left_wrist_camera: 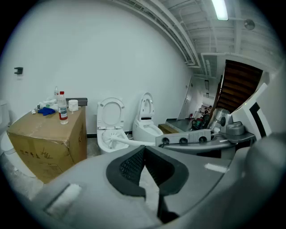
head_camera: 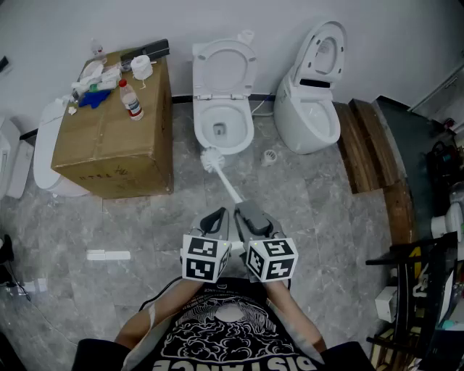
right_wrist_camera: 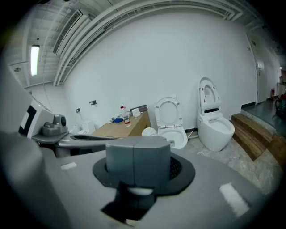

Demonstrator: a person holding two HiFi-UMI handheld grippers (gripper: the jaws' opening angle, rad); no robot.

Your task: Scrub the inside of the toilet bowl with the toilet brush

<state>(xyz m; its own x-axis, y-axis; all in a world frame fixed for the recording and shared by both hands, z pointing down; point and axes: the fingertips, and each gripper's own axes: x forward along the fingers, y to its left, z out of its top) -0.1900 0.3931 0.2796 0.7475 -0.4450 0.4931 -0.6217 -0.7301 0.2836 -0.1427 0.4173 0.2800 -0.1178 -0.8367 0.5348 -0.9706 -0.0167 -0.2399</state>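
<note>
right tongs [right_wrist_camera: 138, 161] clamped on toilet brush [right_wrist_camera: 149, 131] | brush head just beside toilet bowl [right_wrist_camera: 178, 137]

Head camera stares steeply down from high up, the floor [head_camera: 312, 203] far below. Each gripper camera sits low, looking level along its own jaws toward the back wall [head_camera: 217, 18], left gripper [head_camera: 214, 216] beside right gripper [head_camera: 250, 214]. All three share the open toilet [head_camera: 223, 116] and cardboard box [head_camera: 109, 138].
</note>
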